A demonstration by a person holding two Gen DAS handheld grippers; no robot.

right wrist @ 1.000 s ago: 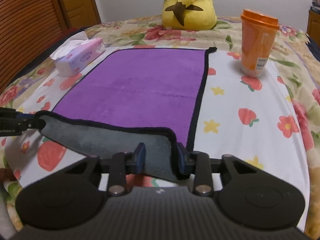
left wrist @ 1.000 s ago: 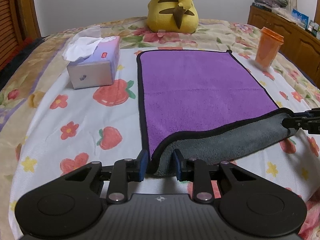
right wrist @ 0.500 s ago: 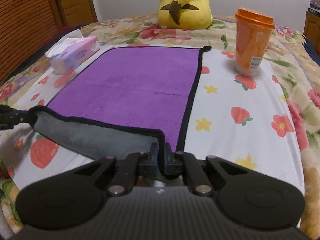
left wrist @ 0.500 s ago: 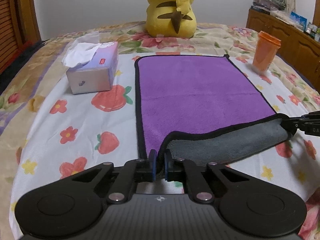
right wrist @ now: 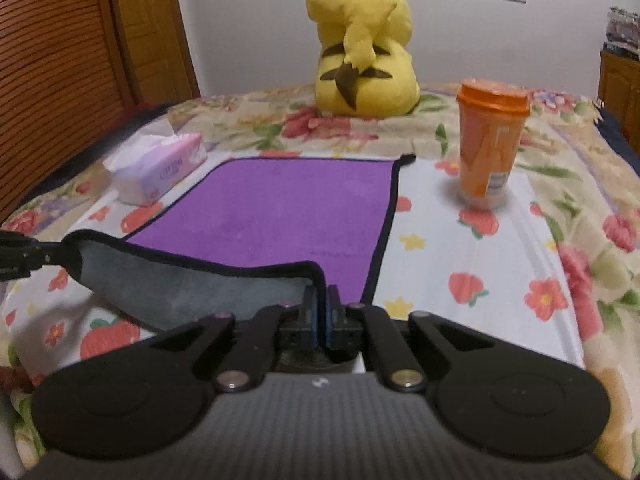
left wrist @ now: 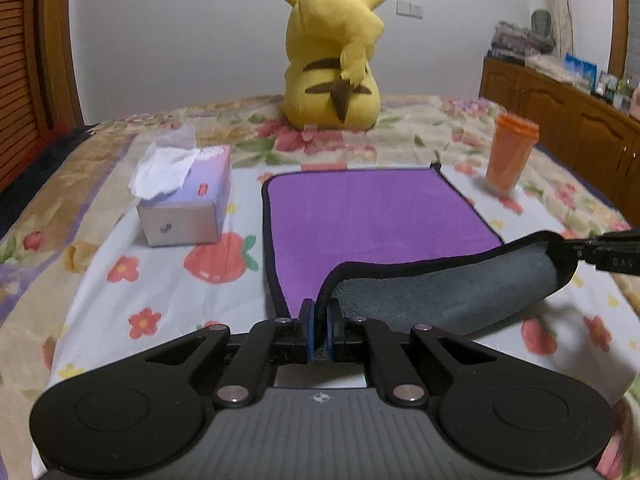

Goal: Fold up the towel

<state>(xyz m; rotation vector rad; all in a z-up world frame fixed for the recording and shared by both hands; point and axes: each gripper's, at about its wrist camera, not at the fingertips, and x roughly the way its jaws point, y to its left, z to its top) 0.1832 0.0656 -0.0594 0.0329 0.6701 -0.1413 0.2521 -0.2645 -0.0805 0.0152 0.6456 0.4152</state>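
Observation:
A purple towel (left wrist: 372, 216) with a black hem and grey underside lies on the flowered bedspread; it also shows in the right wrist view (right wrist: 280, 216). Its near edge is lifted, with the grey underside (left wrist: 448, 296) hanging between the two grippers. My left gripper (left wrist: 319, 320) is shut on the near left corner. My right gripper (right wrist: 320, 312) is shut on the near right corner. The right gripper's tip shows at the right of the left wrist view (left wrist: 612, 248); the left gripper's tip shows at the left of the right wrist view (right wrist: 20, 258).
A tissue box (left wrist: 184, 200) stands left of the towel. An orange lidded cup (right wrist: 490, 144) stands to its right. A yellow plush toy (left wrist: 336, 64) sits at the far end of the bed. A wooden cabinet (left wrist: 568, 120) is at the right.
Both grippers closed on the towel's near corners and lifted them. The near edge has risen off the bed and the cameras now look from higher up.

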